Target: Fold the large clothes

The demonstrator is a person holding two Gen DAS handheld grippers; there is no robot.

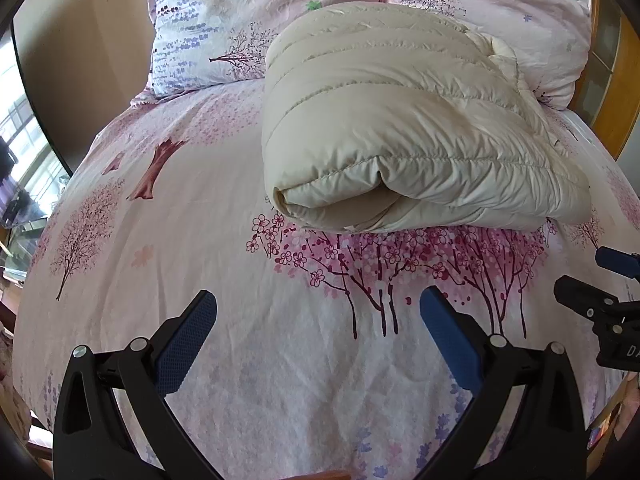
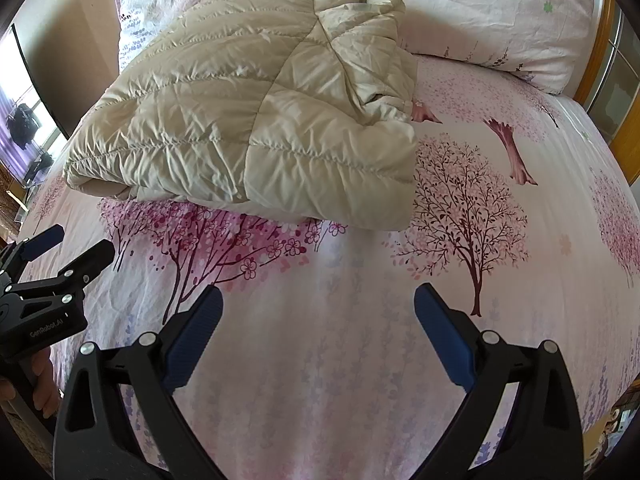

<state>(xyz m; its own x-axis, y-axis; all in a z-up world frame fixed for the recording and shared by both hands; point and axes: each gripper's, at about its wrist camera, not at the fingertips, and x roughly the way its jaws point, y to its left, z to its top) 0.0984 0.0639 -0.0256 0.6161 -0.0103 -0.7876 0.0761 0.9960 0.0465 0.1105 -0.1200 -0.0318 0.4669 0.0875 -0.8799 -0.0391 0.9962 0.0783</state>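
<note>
While folded, beige down jacket (image 1: 400,128), long axis toward pillows (image 1: 224,20).

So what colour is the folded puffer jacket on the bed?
Cream-beige puffer jacket, seen best in the right wrist view.

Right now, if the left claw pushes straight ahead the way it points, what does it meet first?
Most likely the folded cream jacket, at its near rolled edge. The left claw is open and empty over the floral bedsheet. If it is angled downward, it could touch the sheet first; depth is hard to judge.
</note>
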